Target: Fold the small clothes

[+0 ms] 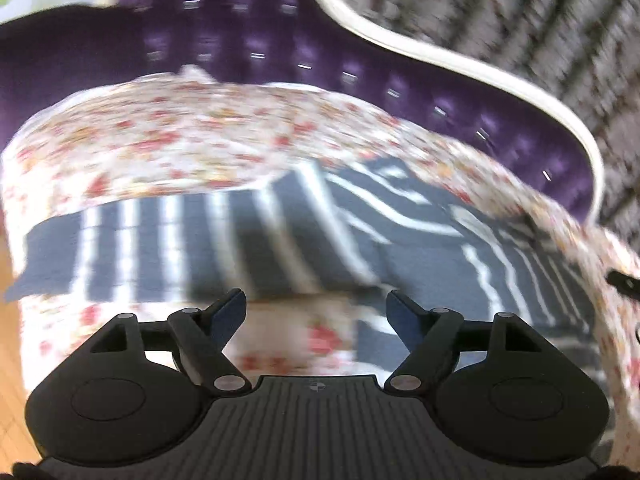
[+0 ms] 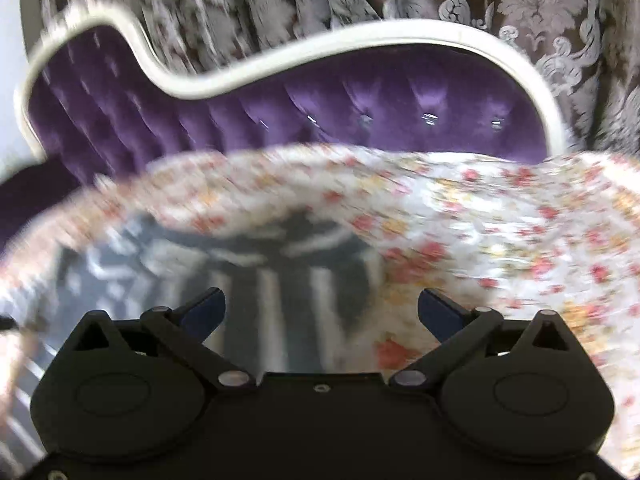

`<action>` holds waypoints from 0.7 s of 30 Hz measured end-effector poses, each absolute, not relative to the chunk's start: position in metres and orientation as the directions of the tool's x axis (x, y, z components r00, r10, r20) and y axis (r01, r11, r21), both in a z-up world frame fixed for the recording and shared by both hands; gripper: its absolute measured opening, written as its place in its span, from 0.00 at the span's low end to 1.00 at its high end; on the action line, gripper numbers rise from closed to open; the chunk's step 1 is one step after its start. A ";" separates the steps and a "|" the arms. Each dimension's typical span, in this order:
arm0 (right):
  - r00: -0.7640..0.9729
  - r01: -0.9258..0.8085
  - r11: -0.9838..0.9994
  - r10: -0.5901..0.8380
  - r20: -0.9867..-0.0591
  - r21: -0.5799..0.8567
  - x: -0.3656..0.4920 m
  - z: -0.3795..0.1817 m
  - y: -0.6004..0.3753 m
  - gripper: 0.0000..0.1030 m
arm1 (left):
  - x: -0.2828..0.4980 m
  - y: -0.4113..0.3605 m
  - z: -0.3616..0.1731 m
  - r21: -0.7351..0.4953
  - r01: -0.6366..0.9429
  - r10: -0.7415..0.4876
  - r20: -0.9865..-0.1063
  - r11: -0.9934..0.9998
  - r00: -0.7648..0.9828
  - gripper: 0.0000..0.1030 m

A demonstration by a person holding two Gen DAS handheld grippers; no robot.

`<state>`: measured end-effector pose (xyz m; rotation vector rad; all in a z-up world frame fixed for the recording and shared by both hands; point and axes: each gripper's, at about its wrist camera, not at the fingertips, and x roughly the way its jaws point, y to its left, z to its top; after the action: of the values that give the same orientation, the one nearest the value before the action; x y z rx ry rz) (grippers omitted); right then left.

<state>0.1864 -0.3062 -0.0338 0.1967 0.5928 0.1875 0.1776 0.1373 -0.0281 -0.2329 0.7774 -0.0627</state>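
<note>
A grey garment with white stripes [image 1: 248,248] lies spread on a floral cloth [image 1: 168,140]. In the left wrist view it fills the middle, just ahead of my left gripper [image 1: 316,306], which is open and empty above its near edge. In the right wrist view the same striped garment [image 2: 280,280] lies ahead and to the left of my right gripper [image 2: 322,306], which is open and empty, with the floral cloth [image 2: 500,232] to the right. Both views are motion-blurred.
A purple tufted sofa back [image 2: 360,96] with a white curved frame [image 2: 248,68] rises behind the cloth; it also shows in the left wrist view [image 1: 360,80]. A grey damask curtain [image 2: 520,0] hangs behind. Wooden floor [image 1: 8,340] shows at the left.
</note>
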 end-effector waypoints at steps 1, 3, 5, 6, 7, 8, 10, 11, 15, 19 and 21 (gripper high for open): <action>0.814 -0.134 0.954 0.261 -0.519 0.270 0.187 -0.033 -0.306 0.99 | 0.175 0.150 -0.028 -0.243 -0.060 -0.129 -0.688 0.968 0.714 0.74; 0.809 -0.162 0.936 0.308 -0.500 0.314 0.187 -0.033 -0.304 0.99 | 0.173 0.175 -0.030 -0.263 -0.125 -0.099 -0.698 0.957 0.709 0.74; 0.803 -0.181 0.926 0.334 -0.493 0.332 0.187 -0.034 -0.297 0.99 | 0.171 0.196 -0.035 -0.291 -0.185 -0.081 -0.707 0.939 0.702 0.74; 0.799 -0.191 0.923 0.344 -0.493 0.334 0.188 -0.035 -0.294 0.99 | 0.171 0.208 -0.038 -0.317 -0.215 -0.082 -0.713 0.924 0.697 0.74; 0.797 -0.200 0.922 0.350 -0.493 0.331 0.188 -0.036 -0.291 0.99 | 0.170 0.217 -0.041 -0.342 -0.239 -0.086 -0.716 0.909 0.693 0.74; 0.796 -0.206 0.922 0.352 -0.492 0.327 0.187 -0.036 -0.287 0.99 | 0.169 0.227 -0.044 -0.371 -0.264 -0.093 -0.716 0.890 0.692 0.74; 0.793 -0.223 0.921 0.362 -0.490 0.319 0.188 -0.036 -0.281 0.99 | 0.168 0.245 -0.051 -0.418 -0.316 -0.094 -0.715 0.852 0.693 0.74; 0.794 -0.229 0.921 0.365 -0.486 0.317 0.187 -0.036 -0.280 0.99 | 0.168 0.253 -0.052 -0.424 -0.339 -0.081 -0.715 0.840 0.694 0.74; 0.795 -0.232 0.915 0.374 -0.477 0.329 0.185 -0.037 -0.278 0.99 | 0.168 0.284 -0.054 -0.424 -0.414 -0.022 -0.719 0.805 0.694 0.74; 0.789 -0.239 0.903 0.395 -0.471 0.358 0.187 -0.037 -0.276 0.99 | 0.165 0.302 -0.065 -0.450 -0.462 -0.020 -0.732 0.764 0.681 0.74; 0.790 -0.246 0.903 0.397 -0.467 0.352 0.187 -0.036 -0.273 0.99 | 0.167 0.307 -0.072 -0.461 -0.479 -0.022 -0.737 0.747 0.675 0.74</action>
<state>0.1868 -0.2733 -0.0364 0.2813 0.5615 0.3510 0.1665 0.3071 -0.0718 -0.6929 0.7992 0.2814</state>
